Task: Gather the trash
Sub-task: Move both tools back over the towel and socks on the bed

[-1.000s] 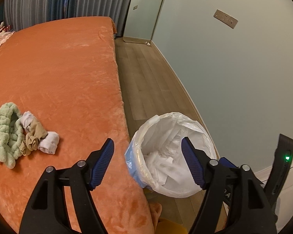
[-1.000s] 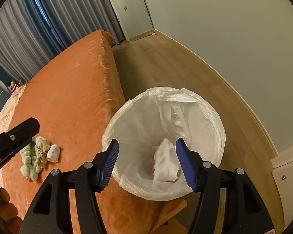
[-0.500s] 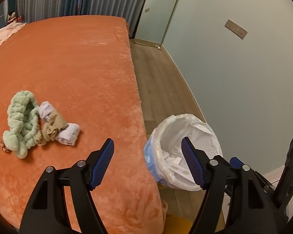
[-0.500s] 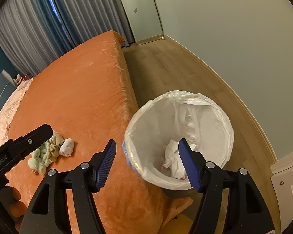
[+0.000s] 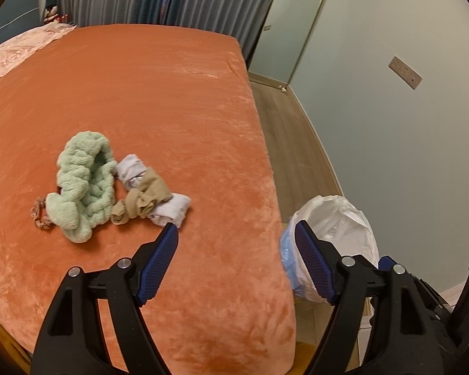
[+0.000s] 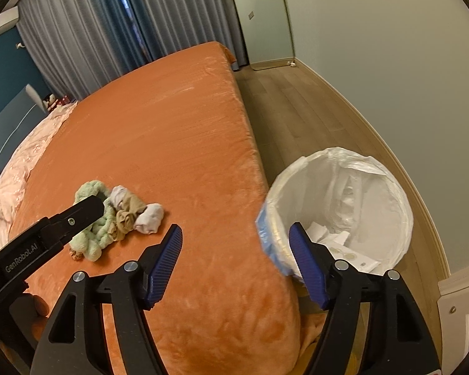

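Note:
A white-lined trash bin (image 6: 387, 187) stands on the floor beside the orange bed (image 6: 178, 143), with paper scraps (image 6: 334, 240) inside. On the bed lies a small heap: a fluffy green cloth (image 5: 84, 184), tan socks (image 5: 143, 200) and white socks (image 5: 172, 211), plus a pink scrunchie (image 5: 39, 215). My left gripper (image 5: 236, 234) hovers over the bed corner just right of the heap, its jaws opening with nothing between them. My right gripper (image 6: 236, 234) hangs over the bed edge next to the bin (image 5: 340, 225), jaws opening and empty. The left gripper's arm (image 6: 47, 234) covers part of the heap in the right wrist view.
A pink quilt (image 5: 18, 50) lies at the bed's far left. Grey curtains (image 6: 115, 28) hang behind the bed. A strip of wooden floor (image 6: 300, 106) runs between bed and pale wall. A white cabinet corner (image 6: 462, 309) stands right of the bin.
Both grippers have swung left, away from the bin and over the bed corner toward the heap. The jaws of each have widened a little.

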Demonstrator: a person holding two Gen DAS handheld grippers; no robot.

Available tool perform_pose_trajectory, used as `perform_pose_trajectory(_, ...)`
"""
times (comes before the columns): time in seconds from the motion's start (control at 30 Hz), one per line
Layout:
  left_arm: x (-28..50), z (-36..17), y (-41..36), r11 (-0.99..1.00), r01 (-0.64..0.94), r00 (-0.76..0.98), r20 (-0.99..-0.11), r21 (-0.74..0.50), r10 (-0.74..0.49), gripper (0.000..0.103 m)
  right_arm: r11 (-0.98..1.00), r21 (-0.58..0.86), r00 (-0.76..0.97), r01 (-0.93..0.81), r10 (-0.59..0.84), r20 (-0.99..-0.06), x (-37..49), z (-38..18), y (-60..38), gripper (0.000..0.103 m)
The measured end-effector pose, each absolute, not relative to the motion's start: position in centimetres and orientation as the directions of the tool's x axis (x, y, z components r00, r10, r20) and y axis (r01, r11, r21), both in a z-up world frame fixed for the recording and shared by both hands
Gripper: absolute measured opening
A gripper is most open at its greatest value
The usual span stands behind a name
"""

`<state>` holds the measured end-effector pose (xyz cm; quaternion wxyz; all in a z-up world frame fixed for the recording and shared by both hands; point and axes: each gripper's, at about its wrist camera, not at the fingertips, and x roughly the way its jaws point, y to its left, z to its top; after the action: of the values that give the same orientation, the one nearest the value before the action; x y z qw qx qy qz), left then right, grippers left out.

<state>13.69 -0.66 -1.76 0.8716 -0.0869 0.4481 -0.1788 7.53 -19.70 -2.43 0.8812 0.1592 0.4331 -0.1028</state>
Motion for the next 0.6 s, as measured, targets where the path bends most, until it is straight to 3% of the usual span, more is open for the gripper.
perform_pose_trajectory(0.13, 14.1, -2.2, 2.1, 0.93, 0.188, 0.545, -0.754, -0.315, -0.366, 0.075, 0.937, 0.193, 0.603, 0.292, -0.024, -0.797, 8.1, -2.4, -17.4, 0.068)
perform_pose_trajectory(0.27, 14.2, -2.7, 5.0, 0.944, 0.128, 0.572, -0.755, -0.304, -0.321, 0.088, 0.946, 0.183, 0.601, 0.268, -0.015, -0.799, 8.7, -2.4, -15.3, 0.068)
perform_pose_trajectory(0.6, 15.0, -5.9, 12.7, 0.963, -0.015, 0.571, -0.793, -0.269, -0.213, 0.088, 0.961, 0.182, 0.594, 0.21, 0.022, -0.804, 10.5, -3.8, -10.0, 0.069)
